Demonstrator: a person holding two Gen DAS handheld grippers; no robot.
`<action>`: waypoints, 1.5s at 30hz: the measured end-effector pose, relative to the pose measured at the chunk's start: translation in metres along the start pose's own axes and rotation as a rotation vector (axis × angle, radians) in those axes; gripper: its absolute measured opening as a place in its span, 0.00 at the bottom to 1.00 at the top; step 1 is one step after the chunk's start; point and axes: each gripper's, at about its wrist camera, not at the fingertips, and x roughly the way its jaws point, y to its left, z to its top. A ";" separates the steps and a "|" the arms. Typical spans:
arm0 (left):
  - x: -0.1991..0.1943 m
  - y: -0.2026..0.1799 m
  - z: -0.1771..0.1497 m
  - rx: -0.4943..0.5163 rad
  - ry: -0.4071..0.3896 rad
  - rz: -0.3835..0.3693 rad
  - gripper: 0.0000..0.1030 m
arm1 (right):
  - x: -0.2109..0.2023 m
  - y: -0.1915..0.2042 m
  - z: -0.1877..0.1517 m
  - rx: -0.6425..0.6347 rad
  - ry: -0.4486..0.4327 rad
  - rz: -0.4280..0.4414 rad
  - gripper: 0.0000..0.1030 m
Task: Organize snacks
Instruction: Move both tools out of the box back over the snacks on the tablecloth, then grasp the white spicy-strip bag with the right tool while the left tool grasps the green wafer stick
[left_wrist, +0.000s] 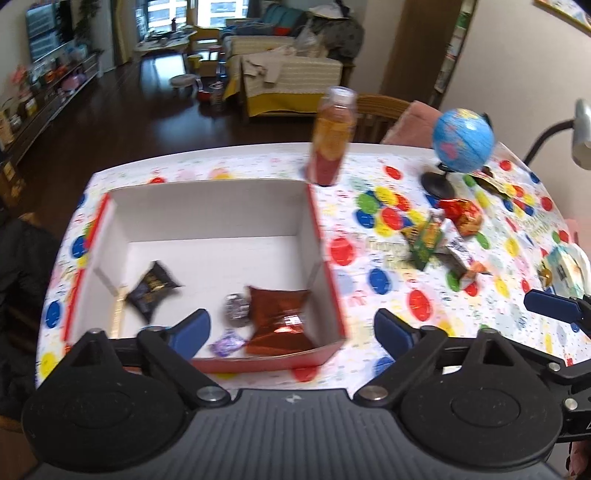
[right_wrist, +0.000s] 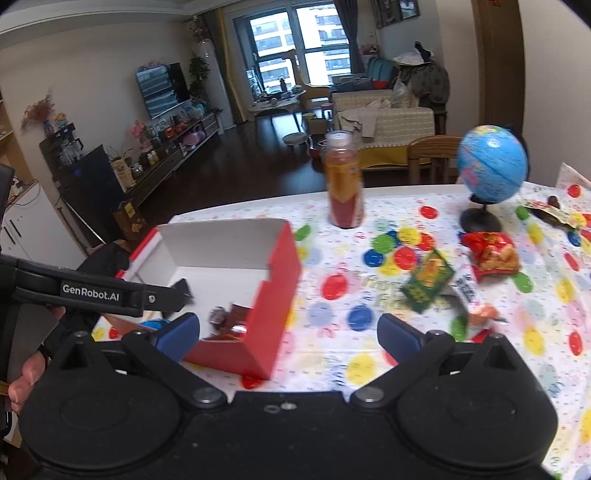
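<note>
Soft, even daylight from the balcony windows (right_wrist: 299, 48) at the far end of the living room lights both of my wrist views; the glass itself is blown out to near white. The dotted tablecloth (right_wrist: 369, 295) is bright, with only faint, diffuse shadows. The dark wood floor (left_wrist: 166, 107) stays dim. Motion blur smears most of the scene: the bottle (left_wrist: 332, 136), the globe (left_wrist: 463, 140) and the loose snack packets (left_wrist: 436, 236) have soft, doubled edges. A small glint shows on the foil packet (left_wrist: 280, 317) in the red box (left_wrist: 325, 258). Fisheye distortion bows the table edge and walls, and the corners of the right view darken.
</note>
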 end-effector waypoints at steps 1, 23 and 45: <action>0.003 -0.008 0.001 0.006 -0.001 -0.007 0.97 | -0.002 -0.007 -0.001 -0.004 -0.002 -0.009 1.00; 0.131 -0.166 0.041 0.144 0.036 0.025 0.97 | 0.031 -0.194 0.011 -0.030 0.103 -0.102 0.83; 0.248 -0.199 0.069 0.234 0.177 0.041 0.96 | 0.155 -0.216 -0.001 -0.214 0.261 -0.061 0.66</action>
